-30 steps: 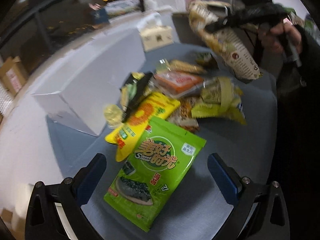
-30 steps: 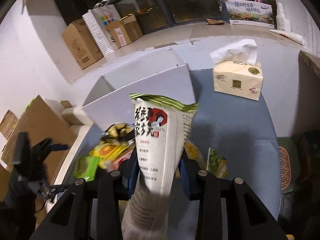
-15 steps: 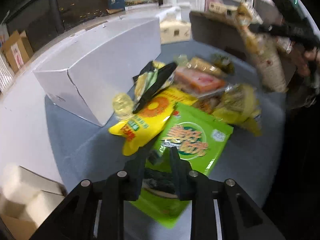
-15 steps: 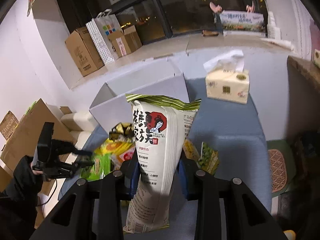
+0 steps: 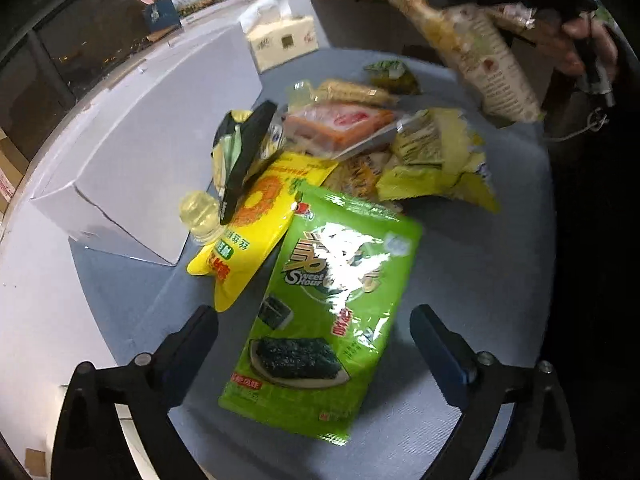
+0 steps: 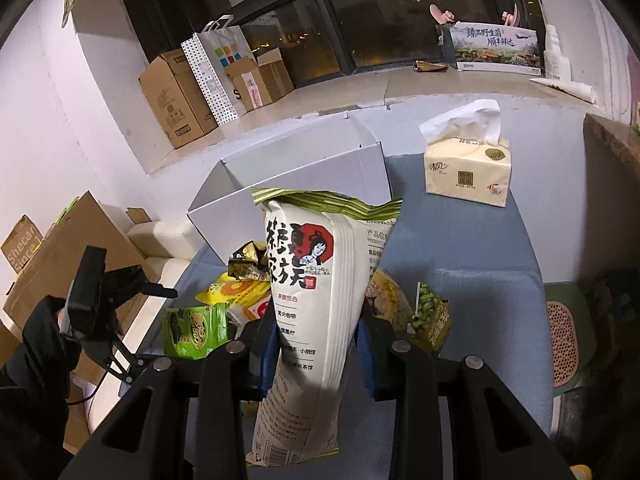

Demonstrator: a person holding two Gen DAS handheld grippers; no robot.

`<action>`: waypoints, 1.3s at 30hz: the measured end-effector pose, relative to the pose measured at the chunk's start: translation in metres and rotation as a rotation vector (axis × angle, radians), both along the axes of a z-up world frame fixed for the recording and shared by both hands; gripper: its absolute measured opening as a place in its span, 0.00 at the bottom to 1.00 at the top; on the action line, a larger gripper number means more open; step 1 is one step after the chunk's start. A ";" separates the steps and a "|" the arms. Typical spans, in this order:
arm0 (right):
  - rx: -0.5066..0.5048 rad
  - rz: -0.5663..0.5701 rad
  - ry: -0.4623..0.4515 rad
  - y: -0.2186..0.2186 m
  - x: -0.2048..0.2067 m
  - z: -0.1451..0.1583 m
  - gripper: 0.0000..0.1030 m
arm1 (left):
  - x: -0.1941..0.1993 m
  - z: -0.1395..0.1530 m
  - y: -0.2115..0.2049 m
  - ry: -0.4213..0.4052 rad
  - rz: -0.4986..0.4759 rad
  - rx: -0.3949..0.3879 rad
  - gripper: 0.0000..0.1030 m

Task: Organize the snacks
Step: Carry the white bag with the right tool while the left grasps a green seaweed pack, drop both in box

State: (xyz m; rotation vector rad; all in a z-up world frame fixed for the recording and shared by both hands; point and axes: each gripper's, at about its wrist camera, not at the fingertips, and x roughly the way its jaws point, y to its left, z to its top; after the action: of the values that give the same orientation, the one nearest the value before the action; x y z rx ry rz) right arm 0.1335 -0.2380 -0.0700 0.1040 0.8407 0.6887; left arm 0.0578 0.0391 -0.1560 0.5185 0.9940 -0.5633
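- Right gripper (image 6: 316, 344): raised over the table's far right, clamped on a tall white snack bag (image 6: 316, 300), held upright. Red roundel with a woman's face; large black Chinese characters.
- Left gripper (image 5: 314, 330): low over the near table edge, fingers spread wide and holding nothing, straddling a green seaweed pouch (image 5: 332, 320) that lies flat. Reads "Sweet", "Sour".
- Yellow sunflower-print bag (image 5: 252, 224): beside the pouch's left, edge of the snack pile.
- White box (image 6: 296, 176): open, far left.
- Tissue pack (image 6: 468, 172): far right.
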 end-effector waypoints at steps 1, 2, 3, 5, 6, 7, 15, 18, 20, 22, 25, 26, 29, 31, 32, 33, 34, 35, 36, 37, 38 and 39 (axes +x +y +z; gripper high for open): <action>0.000 0.000 0.001 -0.001 0.000 0.000 0.35 | 0.003 -0.003 -0.003 0.012 -0.004 0.009 0.96; 0.002 -0.003 0.000 -0.002 0.000 0.000 0.35 | 0.003 -0.007 -0.005 0.018 -0.007 0.018 0.96; 0.005 -0.006 -0.001 -0.004 0.000 0.001 0.35 | 0.007 -0.011 -0.006 0.019 -0.006 0.032 0.96; 0.008 -0.009 0.000 -0.006 0.000 0.002 0.35 | 0.006 -0.019 -0.008 0.013 -0.006 0.053 0.88; 0.008 -0.013 0.000 -0.007 0.000 0.001 0.35 | 0.005 -0.020 -0.009 0.014 0.003 0.045 0.70; 0.009 -0.015 0.002 -0.008 0.000 0.001 0.35 | 0.005 -0.018 -0.006 0.017 0.024 0.005 0.70; 0.016 -0.004 -0.010 -0.004 0.002 0.007 0.35 | -0.022 0.059 0.027 -0.180 0.234 -0.303 0.68; 0.021 0.017 -0.031 0.007 0.009 0.016 0.35 | -0.017 0.091 0.036 -0.232 0.372 -0.444 0.68; 0.020 0.038 -0.053 0.019 0.018 0.025 0.35 | -0.003 0.106 0.043 -0.239 0.465 -0.538 0.68; 0.014 0.063 -0.085 0.034 0.030 0.038 0.35 | 0.016 0.119 0.050 -0.240 0.564 -0.607 0.68; 0.003 0.086 -0.122 0.059 0.057 0.060 0.35 | 0.047 0.136 0.060 -0.243 0.698 -0.700 0.68; -0.002 0.088 -0.137 0.066 0.066 0.068 0.35 | 0.058 0.141 0.061 -0.249 0.728 -0.711 0.68; -0.030 0.093 -0.179 0.089 0.096 0.087 0.35 | 0.091 0.149 0.065 -0.265 0.778 -0.725 0.68; -0.060 0.082 -0.202 0.107 0.124 0.098 0.35 | 0.116 0.149 0.071 -0.265 0.828 -0.731 0.68; -0.068 0.071 -0.211 0.114 0.136 0.101 0.35 | 0.129 0.148 0.076 -0.261 0.858 -0.734 0.68; -0.082 0.068 -0.216 0.121 0.147 0.103 0.35 | 0.137 0.146 0.082 -0.249 0.875 -0.740 0.68; -0.105 0.064 -0.226 0.129 0.161 0.105 0.35 | 0.147 0.142 0.085 -0.237 0.892 -0.744 0.68; -0.134 0.063 -0.234 0.139 0.175 0.106 0.35 | 0.155 0.138 0.089 -0.233 0.913 -0.742 0.68; -0.162 0.064 -0.226 0.147 0.187 0.105 0.35 | 0.164 0.135 0.094 -0.233 0.940 -0.722 0.69; -0.181 0.063 -0.214 0.156 0.201 0.104 0.35 | 0.166 0.131 0.097 -0.241 0.959 -0.714 0.71; -0.198 0.065 -0.210 0.163 0.211 0.101 0.35 | 0.171 0.128 0.102 -0.245 0.982 -0.706 0.74; -0.222 0.073 -0.209 0.170 0.219 0.098 0.35 | 0.177 0.122 0.106 -0.223 0.998 -0.709 0.79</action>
State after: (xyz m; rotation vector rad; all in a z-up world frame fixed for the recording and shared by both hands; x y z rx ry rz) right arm 0.3523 -0.0677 0.0283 -0.1965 0.7165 0.6573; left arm 0.2349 0.1455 -0.0341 -0.5398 0.6579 0.0730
